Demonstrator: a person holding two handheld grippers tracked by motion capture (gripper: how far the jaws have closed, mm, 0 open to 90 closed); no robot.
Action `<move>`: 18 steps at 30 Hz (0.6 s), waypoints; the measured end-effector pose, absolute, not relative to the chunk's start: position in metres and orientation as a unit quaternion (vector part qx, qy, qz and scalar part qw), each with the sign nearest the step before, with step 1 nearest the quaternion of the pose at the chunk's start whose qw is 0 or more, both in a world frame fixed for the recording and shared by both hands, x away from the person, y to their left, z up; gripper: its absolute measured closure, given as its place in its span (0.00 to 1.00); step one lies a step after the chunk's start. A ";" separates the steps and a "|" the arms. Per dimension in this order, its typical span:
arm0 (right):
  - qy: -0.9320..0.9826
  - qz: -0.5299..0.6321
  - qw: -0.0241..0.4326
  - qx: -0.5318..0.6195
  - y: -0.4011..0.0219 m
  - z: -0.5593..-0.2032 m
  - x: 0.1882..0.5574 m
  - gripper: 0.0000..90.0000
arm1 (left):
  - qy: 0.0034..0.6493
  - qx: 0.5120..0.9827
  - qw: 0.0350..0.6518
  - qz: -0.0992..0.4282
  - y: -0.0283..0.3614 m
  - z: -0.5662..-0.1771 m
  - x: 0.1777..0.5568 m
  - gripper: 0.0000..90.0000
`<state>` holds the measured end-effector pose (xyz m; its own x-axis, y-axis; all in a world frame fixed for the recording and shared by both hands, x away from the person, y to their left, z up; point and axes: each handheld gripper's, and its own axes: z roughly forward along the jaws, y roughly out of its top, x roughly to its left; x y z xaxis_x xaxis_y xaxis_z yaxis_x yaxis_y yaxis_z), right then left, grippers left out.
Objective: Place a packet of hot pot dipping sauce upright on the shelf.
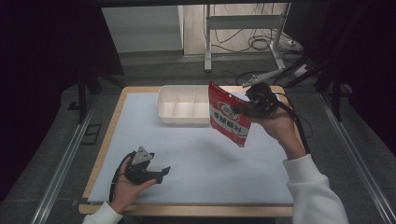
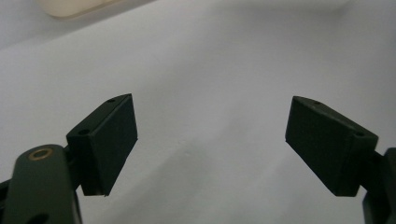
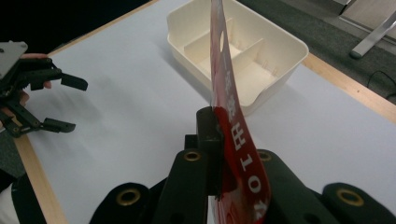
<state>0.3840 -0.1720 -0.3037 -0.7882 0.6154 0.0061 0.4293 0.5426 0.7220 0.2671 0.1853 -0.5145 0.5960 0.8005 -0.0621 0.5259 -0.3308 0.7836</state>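
Red snack packet (image 1: 228,114) hangs in the air, pinched at its edge by my right gripper (image 1: 243,108), whose jaws are clamped onto it. It is lifted above the white sheet (image 1: 196,158) covering the table, just in front of the cream divided tray (image 1: 183,103) at the far side. My left gripper (image 1: 159,173) rests low near the front left edge, jaws spread wide with nothing between them.

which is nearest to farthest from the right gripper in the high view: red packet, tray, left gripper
1. red packet, clamped in the right gripper
2. tray, just left of it at the table's far side
3. left gripper, near-left part of the table
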 end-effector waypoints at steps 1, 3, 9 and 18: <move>0.869 0.372 0.125 0.300 -0.172 -0.304 0.384 0.98 | 0.416 0.798 0.402 0.170 0.186 -0.515 0.267 0.18; 0.868 0.373 0.127 0.303 -0.171 -0.303 0.387 0.98 | 0.417 0.798 0.401 0.169 0.186 -0.515 0.268 0.18; 0.865 0.377 0.127 0.304 -0.160 -0.301 0.399 0.98 | 0.416 0.799 0.400 0.169 0.185 -0.515 0.268 0.18; 0.863 0.372 0.139 0.312 -0.141 -0.290 0.417 0.98 | 0.414 0.800 0.400 0.167 0.188 -0.515 0.268 0.18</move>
